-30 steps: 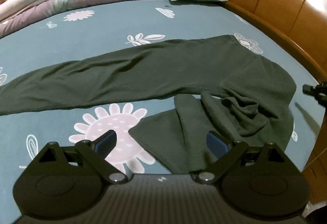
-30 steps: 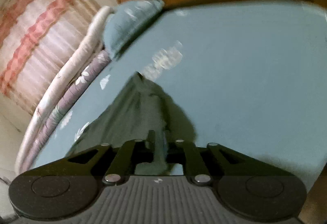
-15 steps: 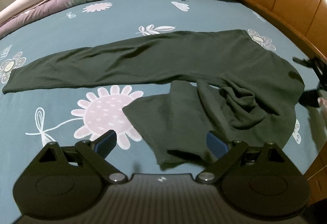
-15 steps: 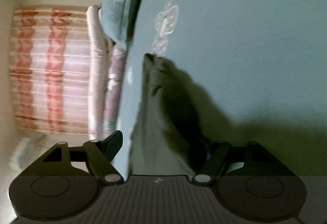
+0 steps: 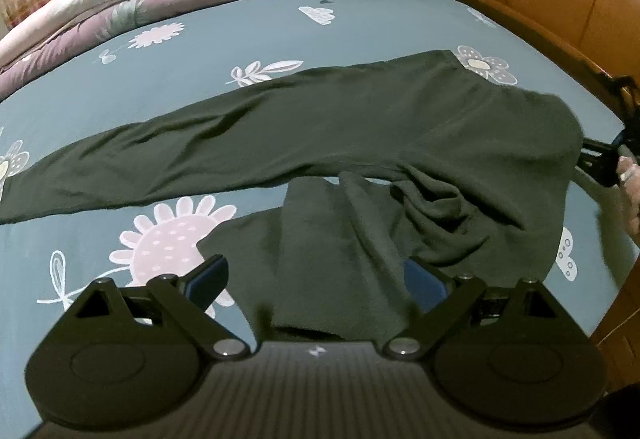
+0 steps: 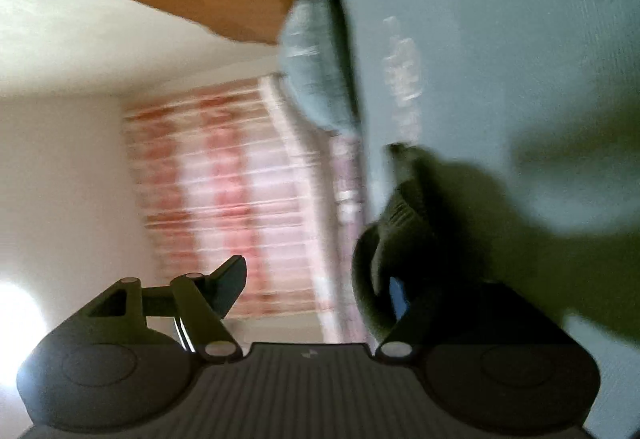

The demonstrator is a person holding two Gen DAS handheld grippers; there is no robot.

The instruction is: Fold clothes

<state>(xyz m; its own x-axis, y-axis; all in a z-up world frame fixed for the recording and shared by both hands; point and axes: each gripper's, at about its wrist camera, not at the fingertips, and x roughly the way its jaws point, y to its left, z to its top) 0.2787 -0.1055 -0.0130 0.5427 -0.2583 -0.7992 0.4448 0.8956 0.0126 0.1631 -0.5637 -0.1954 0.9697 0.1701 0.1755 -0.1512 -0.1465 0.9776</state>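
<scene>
With the dark trousers (image 5: 320,143) lying on the bed (image 5: 240,35), near leg bunched, the open left tool (image 5: 316,279) should take that leg's end, while the right tool (image 6: 320,279) was closing, gripping nothing.

We see the right hand-held gripper (image 6: 320,291) rolled sideways, its jaws closing slightly yet wide apart. Dark green cloth (image 6: 404,223) drapes over one finger (image 6: 400,299), beside the teal bed (image 6: 500,39), pillow (image 6: 316,67) and striped curtain (image 6: 224,191).
</scene>
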